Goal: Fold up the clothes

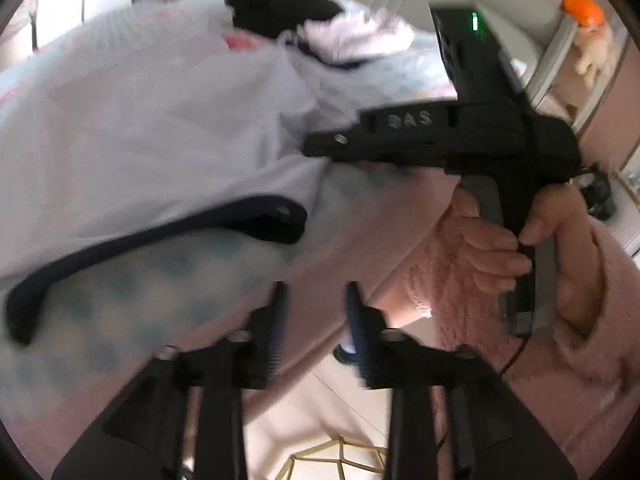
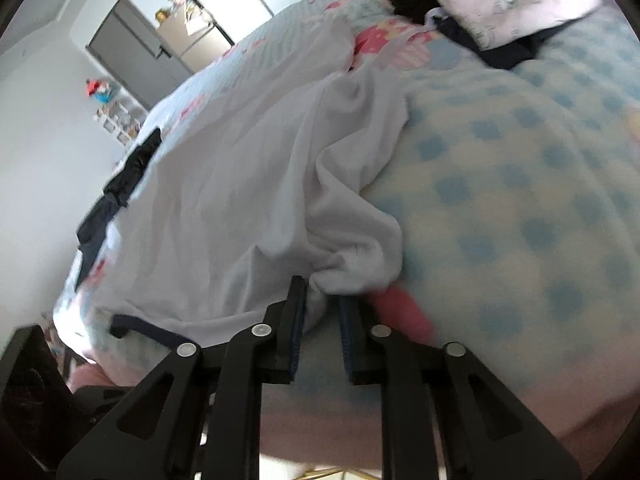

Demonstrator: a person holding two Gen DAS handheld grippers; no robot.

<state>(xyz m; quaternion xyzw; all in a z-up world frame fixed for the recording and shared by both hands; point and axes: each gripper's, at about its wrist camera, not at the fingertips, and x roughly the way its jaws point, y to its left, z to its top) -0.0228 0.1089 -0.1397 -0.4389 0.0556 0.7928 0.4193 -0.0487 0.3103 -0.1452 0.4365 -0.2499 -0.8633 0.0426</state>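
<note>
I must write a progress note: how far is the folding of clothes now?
Done: a folded pale garment already lies on dark clothes at the far end of the bed. In hand: the white shirt lies spread and wrinkled; the right tongs meet its bunched edge, grip unclear. The left tongs are open and empty. Left: folding this shirt and the dark garment beyond.

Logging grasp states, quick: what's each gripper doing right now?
Left gripper: open, holding nothing.
Right gripper: open, a bunched edge of the white garment between its fingers, not clamped.
</note>
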